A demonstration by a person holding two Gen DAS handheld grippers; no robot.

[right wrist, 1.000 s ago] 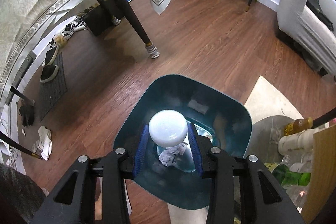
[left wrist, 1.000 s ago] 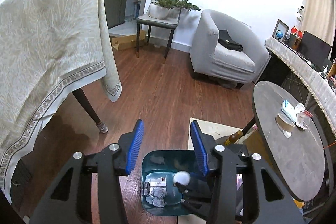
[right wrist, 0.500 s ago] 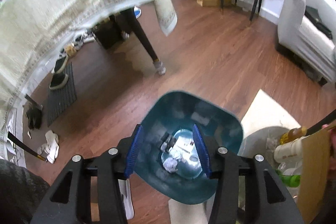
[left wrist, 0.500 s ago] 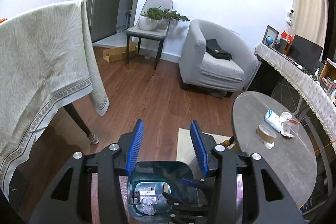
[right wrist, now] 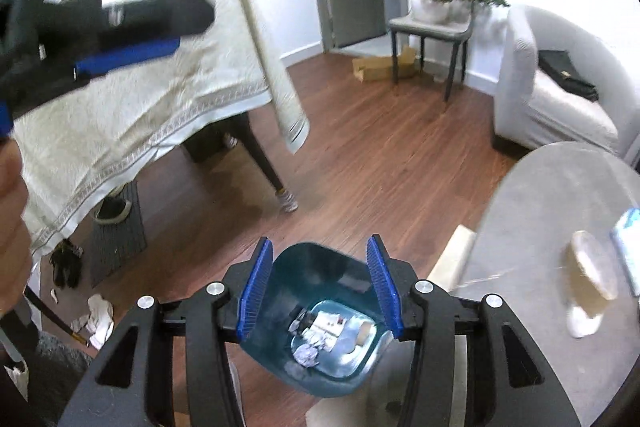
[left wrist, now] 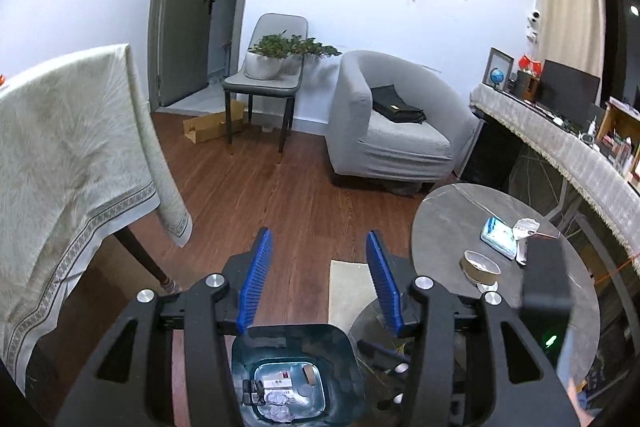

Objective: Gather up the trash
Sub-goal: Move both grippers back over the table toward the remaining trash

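1. My left tongs (left wrist: 318,239) are spread with nothing between the blue pads, and their jaws have just been opening. My right tongs (right wrist: 320,243) are likewise spread and empty, their jaws also having just opened.
2. Both hang over the teal trash bin (right wrist: 340,267), which stands on the wood floor just below and ahead of my pads. Crumpled paper and small cartons lie on its bottom.
3. What I judge is left to collect sits on the round grey table (left wrist: 460,227), off to the right of both tongs and higher than the bin's mouth: a cardboard tape roll (left wrist: 480,267), a blue tissue pack (left wrist: 498,237) and a crumpled white wrapper (left wrist: 526,227), close together.
4. The table fills the right edge of my right view, so I judge the right hand the nearer one.
5. The roll lies flat, hole upward, so it has no long axis across the table and its wall offers a bite from any side.
6. The tissue pack's long axis runs slantwise, from far-left to near-right in the left view.
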